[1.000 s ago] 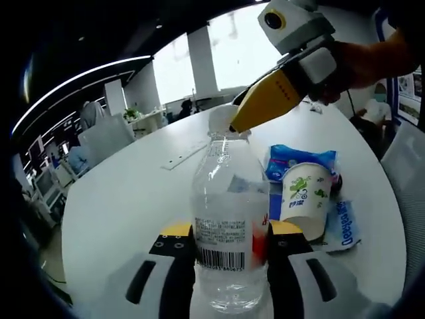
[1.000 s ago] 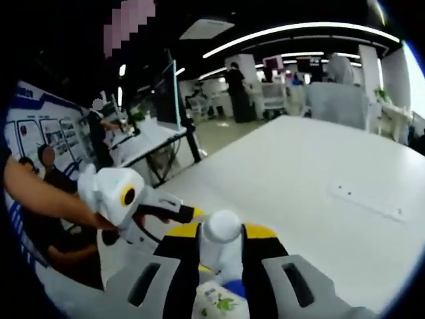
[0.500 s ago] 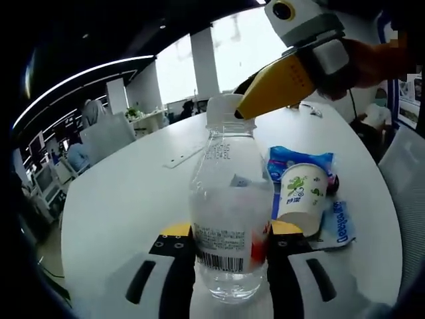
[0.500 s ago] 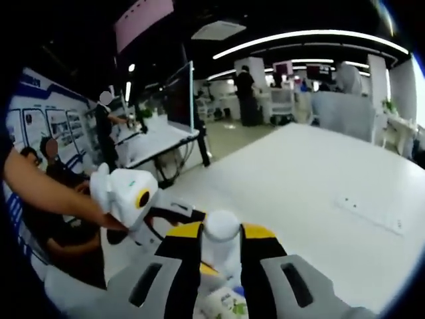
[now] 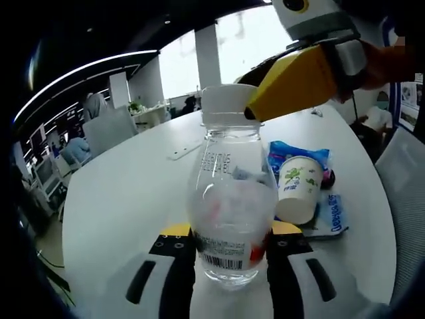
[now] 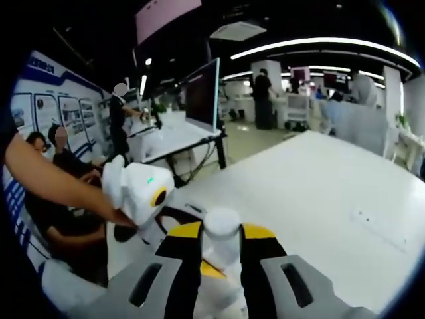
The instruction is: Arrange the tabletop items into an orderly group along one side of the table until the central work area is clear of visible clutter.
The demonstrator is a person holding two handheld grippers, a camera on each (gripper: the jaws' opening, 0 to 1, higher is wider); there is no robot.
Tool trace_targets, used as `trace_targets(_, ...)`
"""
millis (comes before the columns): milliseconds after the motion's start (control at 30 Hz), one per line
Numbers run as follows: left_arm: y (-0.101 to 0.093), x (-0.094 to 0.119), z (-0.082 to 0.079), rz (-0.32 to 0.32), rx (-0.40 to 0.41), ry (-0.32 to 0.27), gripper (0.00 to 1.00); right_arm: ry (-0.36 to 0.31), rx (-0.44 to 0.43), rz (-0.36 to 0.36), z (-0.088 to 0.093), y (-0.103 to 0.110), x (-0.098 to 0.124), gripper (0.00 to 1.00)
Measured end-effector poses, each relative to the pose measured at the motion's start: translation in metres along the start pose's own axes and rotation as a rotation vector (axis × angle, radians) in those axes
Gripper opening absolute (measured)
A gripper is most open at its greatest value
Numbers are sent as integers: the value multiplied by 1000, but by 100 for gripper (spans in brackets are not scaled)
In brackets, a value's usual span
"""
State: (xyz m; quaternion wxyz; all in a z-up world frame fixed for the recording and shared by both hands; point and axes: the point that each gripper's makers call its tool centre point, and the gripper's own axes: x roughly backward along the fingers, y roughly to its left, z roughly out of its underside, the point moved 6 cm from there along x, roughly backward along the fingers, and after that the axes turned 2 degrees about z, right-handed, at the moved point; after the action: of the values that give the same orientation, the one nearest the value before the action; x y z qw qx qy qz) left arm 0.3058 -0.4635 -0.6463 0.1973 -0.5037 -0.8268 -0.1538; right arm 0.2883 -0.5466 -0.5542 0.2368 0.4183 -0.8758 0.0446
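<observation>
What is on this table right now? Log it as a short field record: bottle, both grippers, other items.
bottle: clear plastic water bottle with white cap, upright
left gripper: left gripper shut on bottle body, near the label
right gripper: right gripper shut on the cap
cup: white paper cup with green print, beside the bottle
packets: blue and white packets, under and behind the cup
surface: white table
</observation>
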Motion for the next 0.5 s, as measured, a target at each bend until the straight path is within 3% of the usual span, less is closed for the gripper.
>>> trace_targets(500, 3, 8, 7, -11, 45, -6, 40, -12, 59, -29, -3, 13, -12, 18)
